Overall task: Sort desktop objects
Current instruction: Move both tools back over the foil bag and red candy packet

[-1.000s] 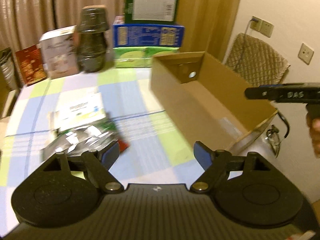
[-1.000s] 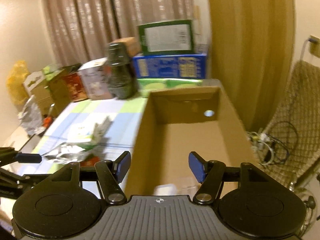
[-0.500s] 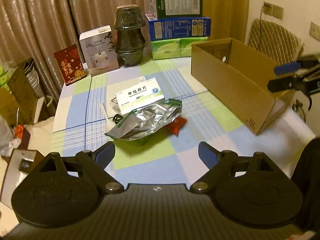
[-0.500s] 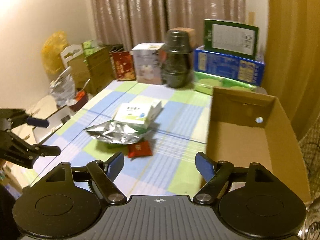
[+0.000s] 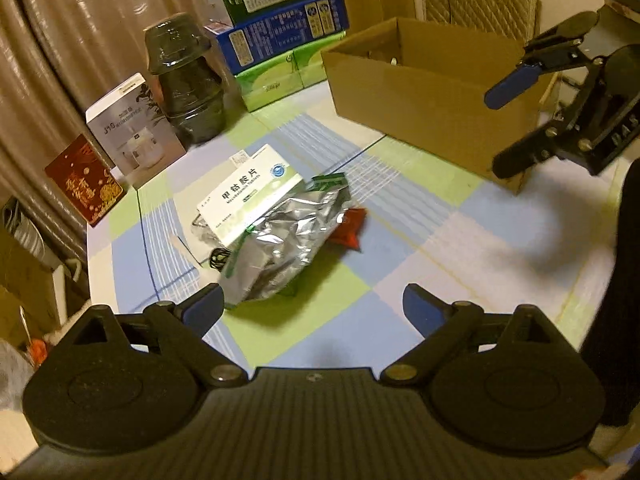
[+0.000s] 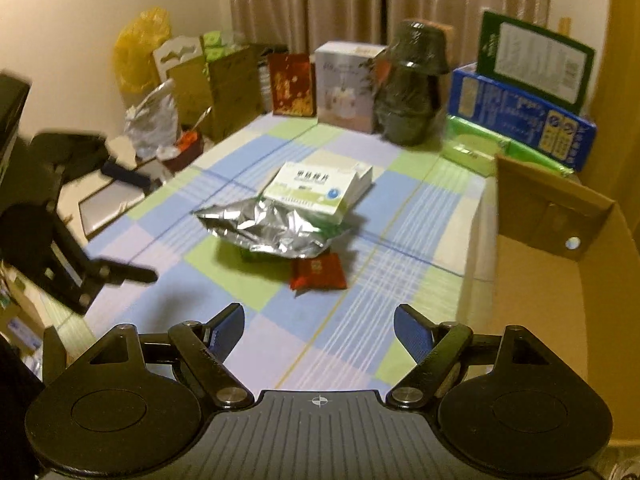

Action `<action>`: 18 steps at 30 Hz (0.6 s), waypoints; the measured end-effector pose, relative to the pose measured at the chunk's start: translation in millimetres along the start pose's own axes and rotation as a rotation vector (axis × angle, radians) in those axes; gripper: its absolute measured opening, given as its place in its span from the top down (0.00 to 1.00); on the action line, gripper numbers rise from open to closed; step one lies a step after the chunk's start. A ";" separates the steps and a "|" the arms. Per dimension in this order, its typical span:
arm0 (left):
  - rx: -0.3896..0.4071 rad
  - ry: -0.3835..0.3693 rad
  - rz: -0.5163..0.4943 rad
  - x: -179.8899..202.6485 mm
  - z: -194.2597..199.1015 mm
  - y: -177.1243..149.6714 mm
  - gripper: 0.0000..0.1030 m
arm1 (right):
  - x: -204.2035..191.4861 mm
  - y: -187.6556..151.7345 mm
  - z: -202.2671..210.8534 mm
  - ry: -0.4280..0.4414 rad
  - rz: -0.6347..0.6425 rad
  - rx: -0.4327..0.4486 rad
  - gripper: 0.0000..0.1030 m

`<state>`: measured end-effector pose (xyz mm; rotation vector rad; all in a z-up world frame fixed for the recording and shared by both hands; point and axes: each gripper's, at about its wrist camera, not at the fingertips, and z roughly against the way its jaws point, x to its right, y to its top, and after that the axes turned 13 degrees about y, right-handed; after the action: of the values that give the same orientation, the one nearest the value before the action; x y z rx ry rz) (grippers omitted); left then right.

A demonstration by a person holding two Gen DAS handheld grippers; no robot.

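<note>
In the middle of the checked tablecloth lies a pile: a white-and-green medicine box (image 5: 250, 196) (image 6: 320, 190) resting on a crinkled silver foil bag (image 5: 280, 240) (image 6: 264, 228), with a small red packet (image 5: 350, 228) (image 6: 318, 276) beside it. An open cardboard box (image 5: 424, 92) (image 6: 560, 280) stands on the table's right side. My left gripper (image 5: 312, 308) hovers open just short of the foil bag, holding nothing. My right gripper (image 6: 318, 330) is open and empty, short of the red packet. Each gripper also shows in the other's view, the right gripper (image 5: 504, 132) and the left gripper (image 6: 132, 228).
Along the back edge stand a red card (image 5: 84, 180), a white appliance box (image 5: 134, 128), a dark wrapped jar (image 5: 186, 88) and stacked blue and green boxes (image 5: 280, 36). Clutter, bags and cartons (image 6: 192, 84) sit off the table's left side. A woven chair (image 5: 480, 4) stands behind the cardboard box.
Both grippers have swung away from the cardboard box toward the pile in the table's middle and drawn nearer to it. Both stay open and empty.
</note>
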<state>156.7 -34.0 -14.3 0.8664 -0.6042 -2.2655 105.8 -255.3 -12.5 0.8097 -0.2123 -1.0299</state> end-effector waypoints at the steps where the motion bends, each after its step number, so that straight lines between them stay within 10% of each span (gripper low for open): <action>1: 0.000 0.001 -0.017 -2.0 -5.6 1.7 0.09 | 1.1 0.6 -5.6 0.003 0.005 -0.012 0.23; 18: -0.061 -0.064 -0.201 -10.9 -103.2 25.0 0.09 | 29.1 18.8 -91.4 -0.002 0.033 -0.143 0.23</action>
<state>246.2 -63.2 -64.7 0.8606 -0.4926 -2.4877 180.8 -229.0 -69.3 0.6737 -0.1516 -1.0031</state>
